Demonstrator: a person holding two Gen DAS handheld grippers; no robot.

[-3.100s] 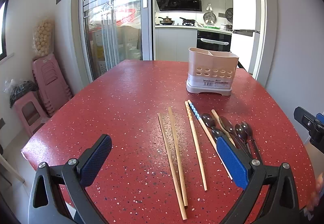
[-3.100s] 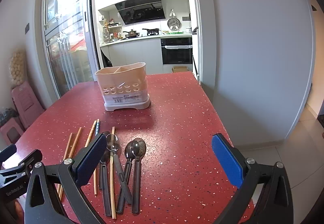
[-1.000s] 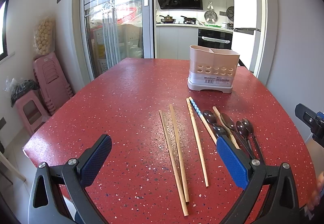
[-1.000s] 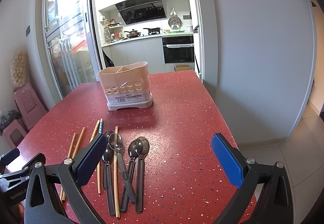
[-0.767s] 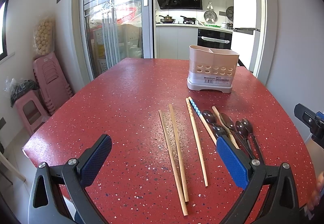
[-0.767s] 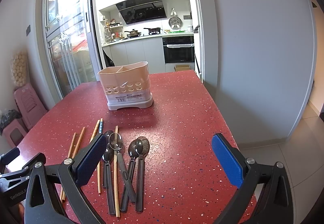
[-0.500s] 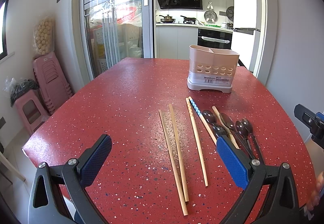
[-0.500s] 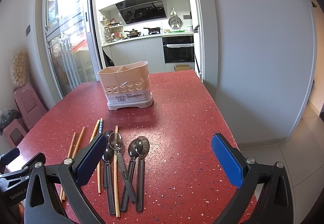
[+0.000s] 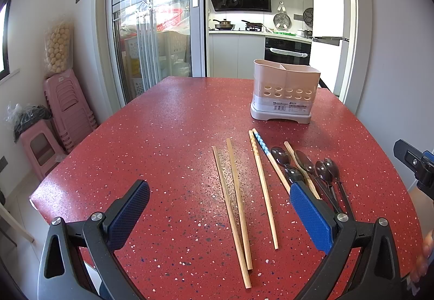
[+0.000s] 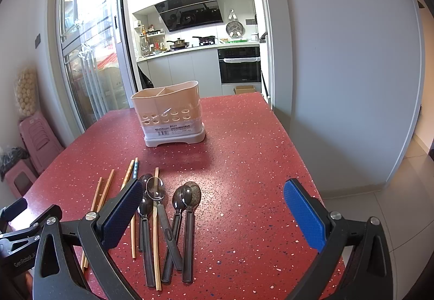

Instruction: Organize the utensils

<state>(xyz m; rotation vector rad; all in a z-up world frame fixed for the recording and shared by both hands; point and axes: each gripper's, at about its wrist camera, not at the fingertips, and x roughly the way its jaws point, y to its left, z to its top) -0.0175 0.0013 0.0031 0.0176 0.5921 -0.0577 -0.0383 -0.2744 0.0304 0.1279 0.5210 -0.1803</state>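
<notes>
Wooden chopsticks (image 9: 236, 202) and spoons (image 10: 173, 221) lie near the far holder (image 9: 284, 93), unsorted; both grippers (image 9: 217, 216) (image 10: 214, 216) hover wide open, empty

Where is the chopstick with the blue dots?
In the left wrist view, the blue-dotted chopstick lies on the red table, between a plain chopstick and the dark spoons, pointing toward the beige holder.

spoon handles (image 9: 336, 199) behind left finger

Since three seconds ago, both views have been shifted slightly: the caddy (image 9: 284, 93) is seen a little higher in the left wrist view, and the spoons (image 10: 173, 221) sit slightly rightward in the right wrist view.
</notes>
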